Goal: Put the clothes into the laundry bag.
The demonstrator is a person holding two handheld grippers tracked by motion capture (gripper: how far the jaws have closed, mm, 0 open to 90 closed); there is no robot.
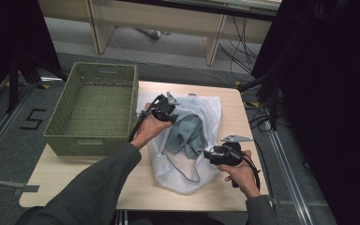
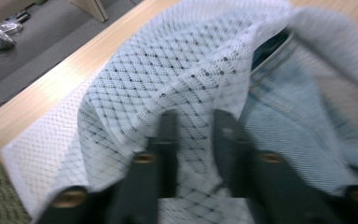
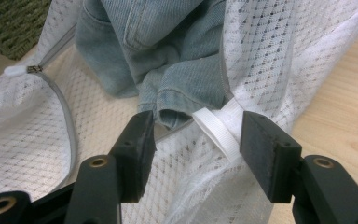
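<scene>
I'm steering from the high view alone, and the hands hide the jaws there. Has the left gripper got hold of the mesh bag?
Observer: It seems so. The left gripper view is blurred, but the left gripper has its jaws close together, with the mesh bag tented up between them.
Operator: And the right one?
Observer: The right gripper is open. Its jaws straddle a white strap at the bag's mouth, and neither pad touches it.
Operator: Where is the zipper pull?
Observer: In the right gripper view the zipper pull lies left of the jeans, apart from the jaws.
</scene>
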